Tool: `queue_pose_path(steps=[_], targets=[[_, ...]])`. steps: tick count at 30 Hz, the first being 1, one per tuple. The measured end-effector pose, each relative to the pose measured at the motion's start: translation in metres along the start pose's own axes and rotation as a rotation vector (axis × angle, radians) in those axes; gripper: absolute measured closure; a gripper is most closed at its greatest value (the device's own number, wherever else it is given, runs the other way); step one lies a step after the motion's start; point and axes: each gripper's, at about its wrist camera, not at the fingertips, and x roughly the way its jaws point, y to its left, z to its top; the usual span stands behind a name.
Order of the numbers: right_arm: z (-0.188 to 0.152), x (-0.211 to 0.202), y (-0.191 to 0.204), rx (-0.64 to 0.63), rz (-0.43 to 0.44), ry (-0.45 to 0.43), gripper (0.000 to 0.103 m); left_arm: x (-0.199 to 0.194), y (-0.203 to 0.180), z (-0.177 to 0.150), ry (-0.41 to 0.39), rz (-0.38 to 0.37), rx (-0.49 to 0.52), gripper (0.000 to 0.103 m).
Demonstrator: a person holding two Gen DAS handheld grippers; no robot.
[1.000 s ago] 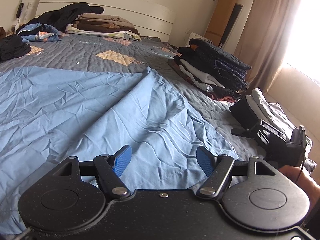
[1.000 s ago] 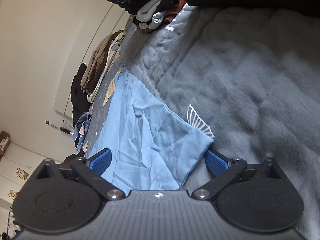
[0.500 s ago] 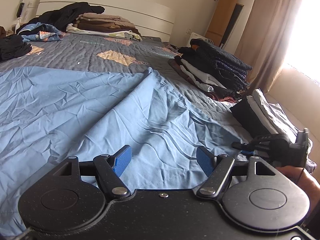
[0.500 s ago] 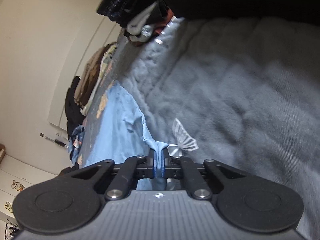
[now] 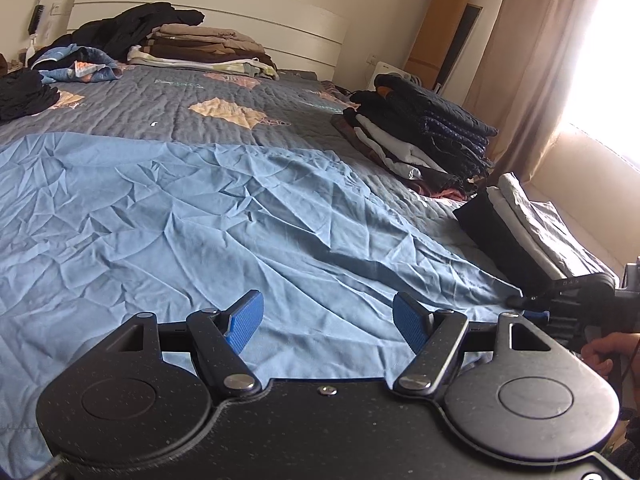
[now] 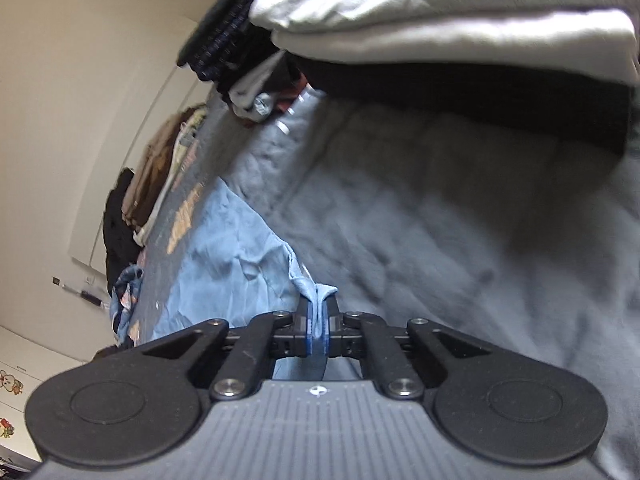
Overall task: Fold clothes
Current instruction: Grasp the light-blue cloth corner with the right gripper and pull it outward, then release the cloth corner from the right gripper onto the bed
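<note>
A large wrinkled light-blue garment [image 5: 192,220] lies spread over the grey quilted bed [image 5: 208,92]. My left gripper [image 5: 328,320] hovers open just above the garment's near edge, with nothing between its blue pads. My right gripper [image 6: 318,326] is shut on a bunched corner of the blue garment [image 6: 240,264], tilted sideways close to the quilt. In the left wrist view the right gripper [image 5: 532,306] shows at the far right, pulling that corner taut, with a hand [image 5: 600,354] behind it.
A tall stack of folded dark clothes [image 5: 424,136] and a smaller black-and-white folded pile [image 5: 516,224] sit along the bed's right side. More folded clothes [image 5: 200,48] and loose dark garments [image 5: 24,92] lie by the headboard. A curtain [image 5: 532,60] hangs at the right.
My right gripper closed on the garment's corner and has drawn it rightward toward the folded pile, flattening the raised fold in the cloth. The left gripper stayed open and nearly still.
</note>
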Motion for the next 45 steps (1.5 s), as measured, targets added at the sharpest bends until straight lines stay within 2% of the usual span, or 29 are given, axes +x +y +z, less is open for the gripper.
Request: queue_pose_path(steps=[4,7,9,10,12,14,18,22,26,29,33,35,42,45], targets=[[-0.001,-0.01,0.006,-0.05,-0.056,-0.011,0.081,-0.004,0.002,0.002,-0.005,0.001,-0.005,0.033],[0.001,-0.03,0.025,-0.136,-0.068,-0.074,0.063,-0.008,0.004,0.004,-0.013,0.005,-0.007,0.029],[0.0,-0.043,0.047,-0.209,-0.034,-0.11,0.047,-0.011,0.005,0.004,-0.021,0.02,-0.011,0.029],[-0.003,-0.046,0.061,-0.253,-0.004,-0.124,0.043,-0.011,0.006,0.004,-0.025,0.028,-0.013,0.029],[-0.014,-0.042,0.092,-0.355,0.058,-0.113,0.024,-0.013,0.009,0.005,-0.03,0.043,-0.02,0.029],[-0.032,-0.024,0.12,-0.453,0.126,-0.055,0.019,-0.013,0.012,0.005,-0.033,0.06,-0.024,0.028],[-0.069,0.028,0.159,-0.594,0.223,0.089,0.017,-0.015,0.024,0.003,-0.033,0.104,-0.027,0.028],[-0.087,0.077,0.166,-0.636,0.204,0.189,0.017,-0.012,0.043,-0.001,-0.018,0.16,-0.027,0.024],[-0.088,0.108,0.152,-0.651,0.131,0.226,0.017,0.001,0.072,-0.008,0.003,0.231,-0.024,0.024],[-0.082,0.123,0.14,-0.647,0.056,0.213,0.017,0.008,0.102,-0.016,0.039,0.303,-0.054,0.024],[-0.064,0.13,0.124,-0.642,0.0,0.179,0.017,0.002,0.144,-0.027,0.091,0.453,-0.065,0.023],[-0.058,0.129,0.12,-0.652,-0.017,0.165,0.017,-0.01,0.166,-0.03,0.093,0.528,-0.088,0.018],[-0.044,0.125,0.11,-0.668,-0.053,0.131,0.017,-0.055,0.225,-0.033,0.08,0.784,-0.191,0.017],[-0.043,0.126,0.111,-0.682,-0.074,0.113,0.017,-0.075,0.242,-0.035,0.07,0.867,-0.249,0.016]])
